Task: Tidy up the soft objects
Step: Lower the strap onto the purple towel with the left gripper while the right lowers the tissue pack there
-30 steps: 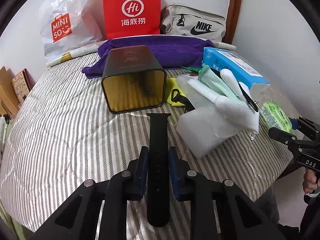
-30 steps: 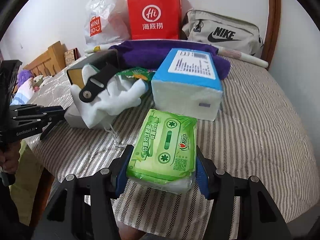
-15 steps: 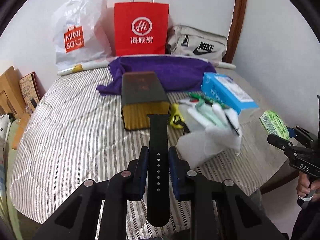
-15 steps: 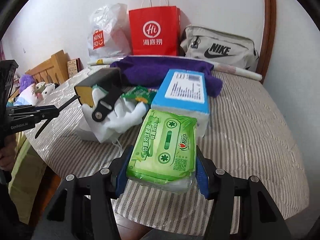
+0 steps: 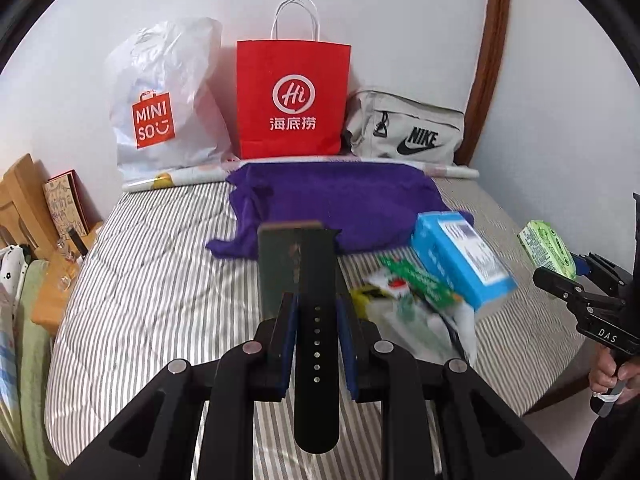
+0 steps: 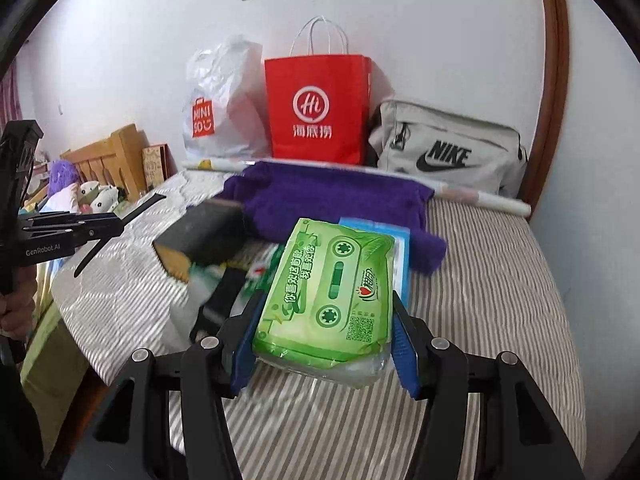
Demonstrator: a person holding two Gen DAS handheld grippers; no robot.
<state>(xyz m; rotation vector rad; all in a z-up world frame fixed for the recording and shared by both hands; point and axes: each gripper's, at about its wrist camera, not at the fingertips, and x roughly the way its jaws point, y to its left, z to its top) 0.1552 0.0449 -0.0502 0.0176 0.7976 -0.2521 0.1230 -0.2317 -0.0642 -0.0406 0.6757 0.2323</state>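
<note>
Grey-striped quilted bed (image 5: 160, 280), purple towel (image 5: 340, 200) near far edge. Right gripper (image 6: 326, 332), jaws clamped on green plastic tissue pack (image 6: 332, 296), raised above near edge. Left gripper (image 5: 316, 320), jaws narrow, pinching black perforated rubber watch strap (image 5: 316, 340).

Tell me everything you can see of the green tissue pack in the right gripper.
The green tissue pack is a soft, glossy plastic-wrapped packet, bright green with a cassette-tape drawing, white Chinese lettering, a small red logo and a QR code near its bottom corner. Clear wrap shows white tissue at the near end. It is held clear of the striped bed, tilted slightly, squeezed at both long sides by the blue pads of the right gripper. Nothing else visibly touches it.
</note>
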